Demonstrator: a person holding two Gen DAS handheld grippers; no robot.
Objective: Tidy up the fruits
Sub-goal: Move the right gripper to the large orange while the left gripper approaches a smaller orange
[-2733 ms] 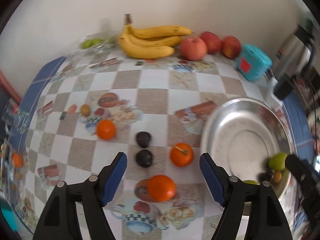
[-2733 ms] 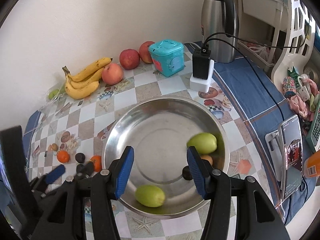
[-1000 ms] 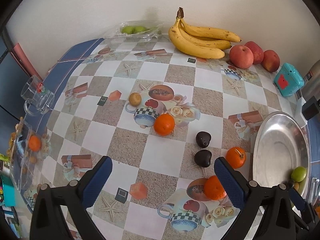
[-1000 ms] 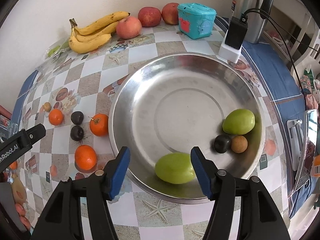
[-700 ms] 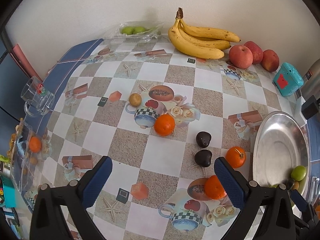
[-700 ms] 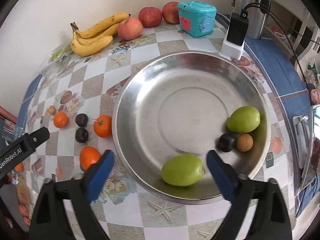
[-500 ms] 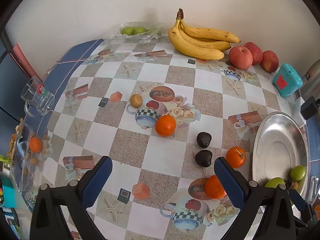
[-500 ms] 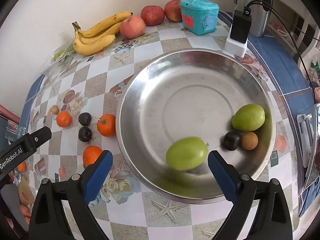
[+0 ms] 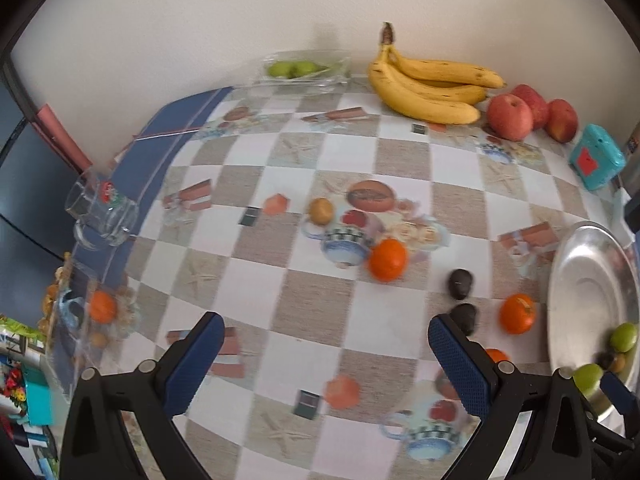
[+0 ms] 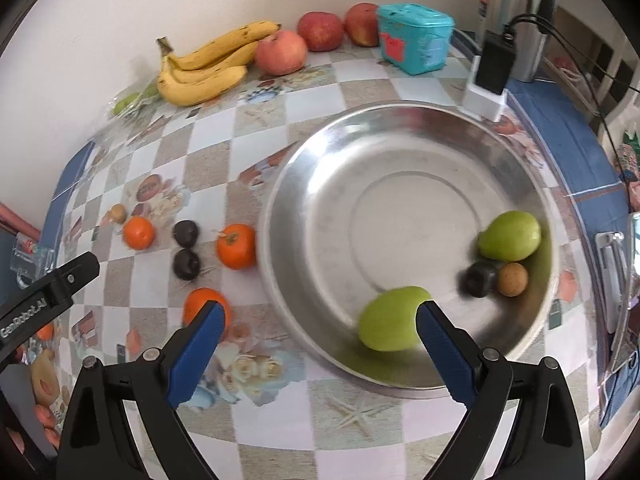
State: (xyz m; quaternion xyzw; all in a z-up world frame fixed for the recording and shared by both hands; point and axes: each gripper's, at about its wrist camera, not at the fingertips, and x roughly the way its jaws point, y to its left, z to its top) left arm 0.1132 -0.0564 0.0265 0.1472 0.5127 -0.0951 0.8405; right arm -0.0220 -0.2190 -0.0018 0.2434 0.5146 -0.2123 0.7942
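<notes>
Both wrist views look steeply down at the table point(image 9: 320, 312), sharing the bowl point(image 10: 400, 128)

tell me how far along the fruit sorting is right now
Done: the steel bowl holds four fruits, two green ones, a dark plum and a small brown fruit.
In hand: nothing. The right gripper and left gripper are both open and empty.
Left: three oranges, two dark plums and another small brown fruit on the tablecloth, plus bananas and apples by the wall.
</notes>
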